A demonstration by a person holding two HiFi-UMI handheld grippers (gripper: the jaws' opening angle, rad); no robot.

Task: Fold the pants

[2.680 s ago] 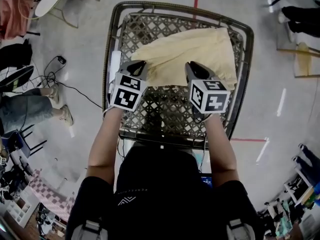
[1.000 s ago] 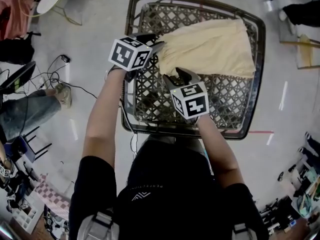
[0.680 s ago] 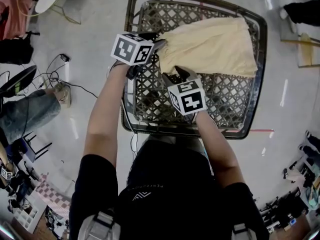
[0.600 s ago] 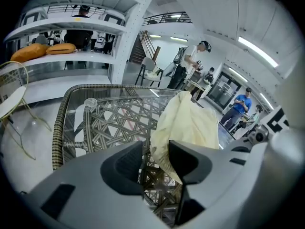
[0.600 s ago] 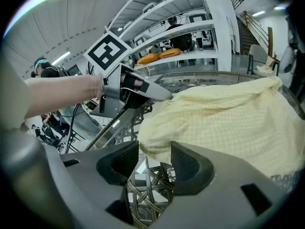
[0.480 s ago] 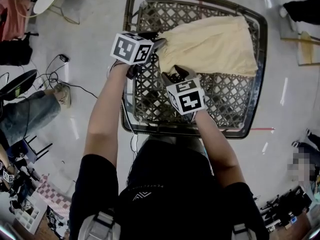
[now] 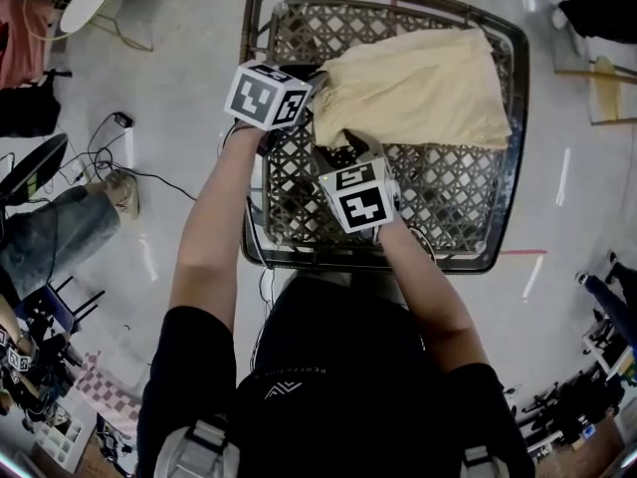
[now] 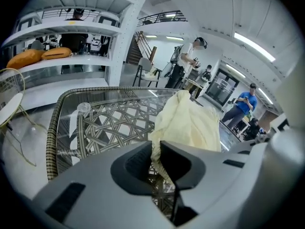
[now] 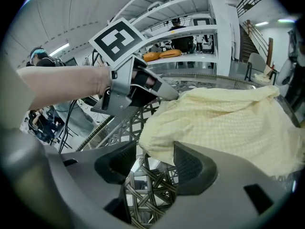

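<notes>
Pale yellow pants (image 7: 418, 83) lie folded across the far half of a woven table (image 7: 438, 207). At their left corner my left gripper (image 7: 317, 86) has just been closing, and its jaws now pinch a fold of the cloth (image 8: 190, 123). In its own view the left gripper (image 8: 156, 159) shows only a thin gap filled with fabric. My right gripper (image 7: 343, 149) sits at the pants' near-left edge. The right gripper (image 9: 155, 163) has just been opening; the hem of the pants (image 9: 228, 123) hangs between its wide jaws, untouched by the pads.
The table's dark rim (image 7: 249, 167) runs close beside my left forearm. A seated person's legs (image 7: 50, 232) and cables (image 7: 119, 157) are on the floor to the left. Red tape (image 7: 518, 252) marks the floor at right. White shelves (image 8: 62, 27) stand beyond the table.
Both grippers went from the pants' near edge to their left corner. In the last second the left jaws came together on the cloth; the right gripper shifted slightly.
</notes>
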